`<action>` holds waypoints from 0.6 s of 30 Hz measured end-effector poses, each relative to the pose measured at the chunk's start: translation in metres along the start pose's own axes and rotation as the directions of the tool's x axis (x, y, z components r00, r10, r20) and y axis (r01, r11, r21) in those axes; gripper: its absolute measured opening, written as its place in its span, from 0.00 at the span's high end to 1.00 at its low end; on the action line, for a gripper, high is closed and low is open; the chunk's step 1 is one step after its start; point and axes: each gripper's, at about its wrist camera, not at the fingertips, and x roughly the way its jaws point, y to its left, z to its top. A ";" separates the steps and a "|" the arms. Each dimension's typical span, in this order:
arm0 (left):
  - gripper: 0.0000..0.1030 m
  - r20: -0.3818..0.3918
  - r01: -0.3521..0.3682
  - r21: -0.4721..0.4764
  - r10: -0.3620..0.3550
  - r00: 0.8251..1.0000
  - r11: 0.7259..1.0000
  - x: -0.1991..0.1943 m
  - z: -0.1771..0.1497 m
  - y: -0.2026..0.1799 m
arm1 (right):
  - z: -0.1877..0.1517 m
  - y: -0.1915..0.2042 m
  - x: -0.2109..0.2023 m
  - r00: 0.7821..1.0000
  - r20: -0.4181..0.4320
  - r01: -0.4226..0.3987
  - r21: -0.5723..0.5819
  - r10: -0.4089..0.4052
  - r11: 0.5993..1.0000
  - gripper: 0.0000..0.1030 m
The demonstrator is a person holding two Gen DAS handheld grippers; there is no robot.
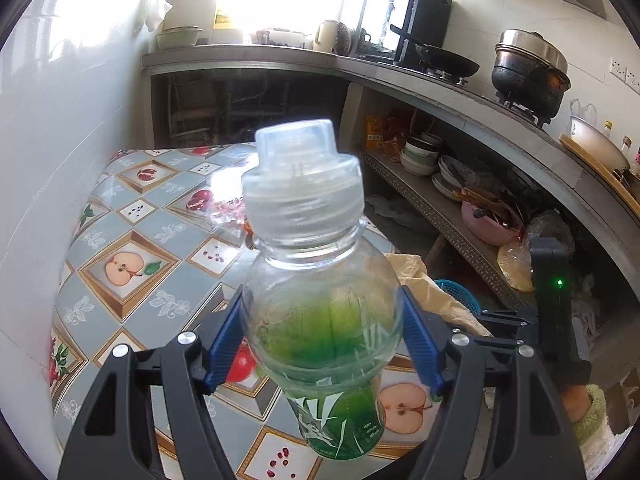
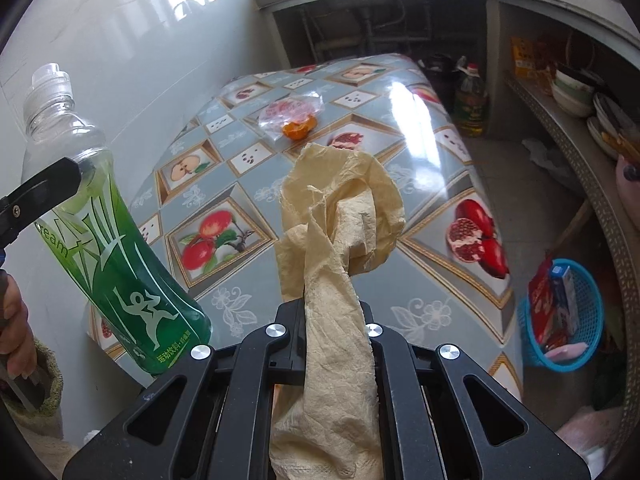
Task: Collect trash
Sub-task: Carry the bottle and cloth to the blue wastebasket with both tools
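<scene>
The green label of the plastic bottle (image 2: 108, 236) carries the only print that can be read: the letters "ream" in pale type run along its upper left edge, the start of the word hidden behind the left claw (image 2: 48, 188); near the bottom, under a white running figure, stands a line of Chinese, "运动饮料", with smaller characters after it too small to read. In the left wrist view the same label's print is blurred
</scene>
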 end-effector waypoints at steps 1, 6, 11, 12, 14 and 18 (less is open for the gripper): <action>0.32 0.007 0.014 0.011 -0.014 1.000 1.000 0.001 0.003 -0.005 | -0.002 -0.006 -0.006 1.000 0.009 0.013 0.018 -0.013 1.000 0.94; 0.32 0.018 0.108 0.042 -0.108 0.994 0.993 0.008 0.018 -0.029 | -0.013 -0.035 -0.033 0.996 0.046 0.066 0.111 -0.071 0.992 0.94; 0.32 -0.003 0.175 0.063 -0.175 0.985 0.983 0.029 0.031 -0.056 | -0.025 -0.066 -0.053 0.989 0.089 0.095 0.215 -0.117 0.972 0.94; 0.32 -0.013 0.192 0.065 -0.191 0.981 0.979 0.034 0.033 -0.062 | -0.026 -0.072 -0.057 0.987 0.097 0.102 0.232 -0.127 0.967 0.94; 0.32 -0.024 0.217 0.080 -0.215 0.976 0.973 0.042 0.038 -0.078 | -0.029 -0.083 -0.064 0.983 0.109 0.119 0.257 -0.151 0.959 0.94; 0.32 -0.040 0.267 0.105 -0.264 0.964 0.958 0.058 0.048 -0.111 | -0.036 -0.109 -0.079 0.973 0.122 0.148 0.308 -0.194 0.940 0.94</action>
